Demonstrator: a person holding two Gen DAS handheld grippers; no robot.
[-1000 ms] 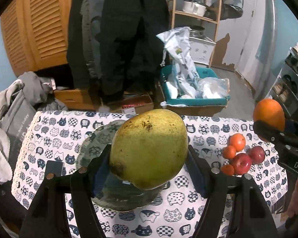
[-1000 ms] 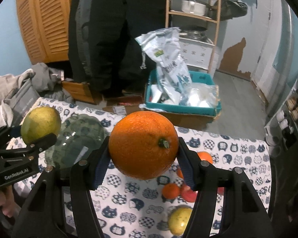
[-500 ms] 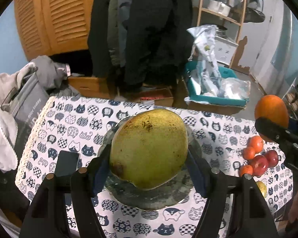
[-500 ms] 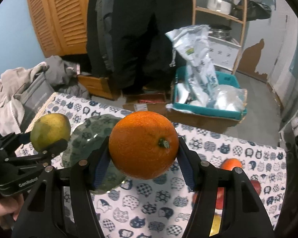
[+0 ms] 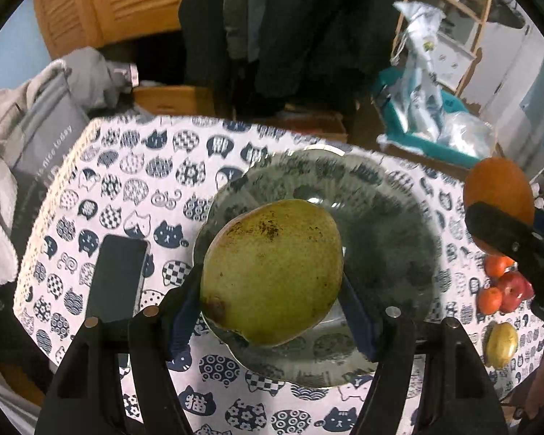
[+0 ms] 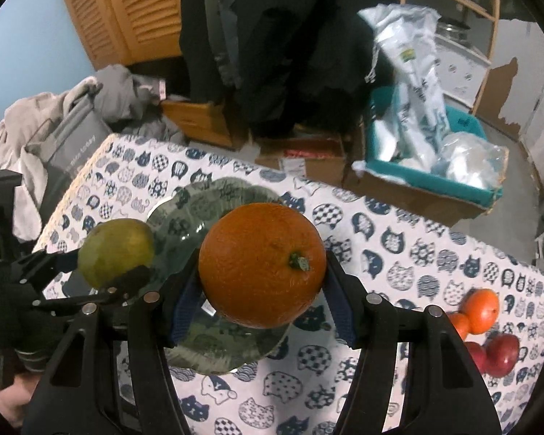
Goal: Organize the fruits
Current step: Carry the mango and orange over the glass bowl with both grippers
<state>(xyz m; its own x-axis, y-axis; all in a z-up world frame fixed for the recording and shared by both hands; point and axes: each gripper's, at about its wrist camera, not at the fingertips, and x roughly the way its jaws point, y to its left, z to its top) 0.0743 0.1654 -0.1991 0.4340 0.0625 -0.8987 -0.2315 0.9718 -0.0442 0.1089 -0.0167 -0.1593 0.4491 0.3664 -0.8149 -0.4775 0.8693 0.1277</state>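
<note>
My left gripper (image 5: 272,301) is shut on a green mango (image 5: 272,272) and holds it above a dark glass plate (image 5: 391,224) on the cat-print tablecloth (image 5: 134,181). My right gripper (image 6: 263,297) is shut on a large orange (image 6: 262,269), which hangs over the near right part of the same plate (image 6: 214,195). In the right wrist view the mango (image 6: 116,252) and the left gripper (image 6: 90,282) show at the left, over the plate's left edge. The orange (image 5: 498,195) shows at the right edge of the left wrist view.
Small oranges (image 6: 482,310) and red apples (image 6: 500,353) lie in a cluster at the table's right side, with a yellow-green fruit (image 5: 502,339) nearer. A black phone (image 5: 118,279) lies left of the plate. Grey bags (image 5: 36,137), boxes and a teal bin (image 6: 435,177) stand beyond the table.
Both grippers have come down and forward toward the plate with their fruit. The plate now looks larger and sits right under the mango and the orange.
</note>
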